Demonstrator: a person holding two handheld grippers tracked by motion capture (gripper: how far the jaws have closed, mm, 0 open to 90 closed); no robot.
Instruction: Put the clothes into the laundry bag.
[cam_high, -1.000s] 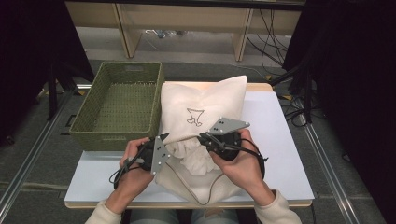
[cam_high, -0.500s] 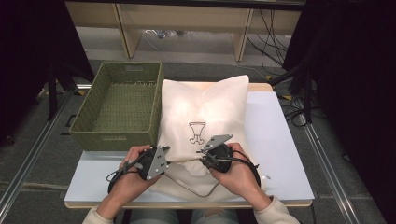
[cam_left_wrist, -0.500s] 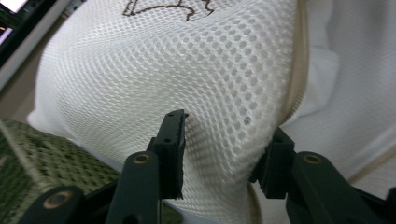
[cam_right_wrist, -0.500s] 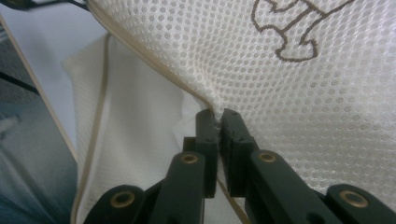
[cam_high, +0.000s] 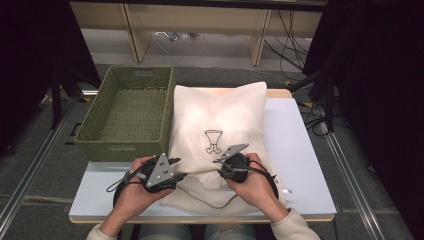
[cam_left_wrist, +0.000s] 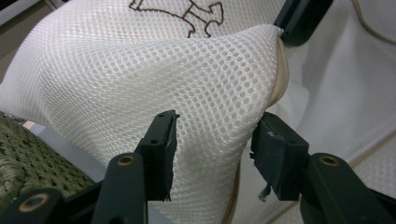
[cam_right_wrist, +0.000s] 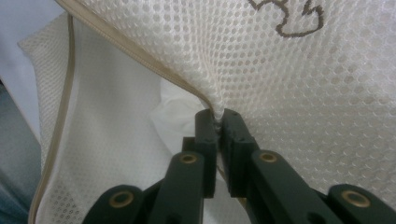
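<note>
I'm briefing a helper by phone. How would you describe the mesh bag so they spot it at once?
On the white table, right of the green woven basket, lies a cream mesh bag. A small brown goblet-like emblem is stitched on it, and the right gripper pinches its near zippered edge.

Between the matt black plastic fingers (cam_left_wrist: 161, 140) bulges the laundry bag (cam_left_wrist: 140, 70): white honeycomb mesh cloth, soft, edged in smooth beige zipper tape (cam_right_wrist: 140, 58). Beside them, the basket (cam_high: 127, 107) is rough green weave; the desk (cam_high: 300, 165) is smooth, pale, matt.
</note>
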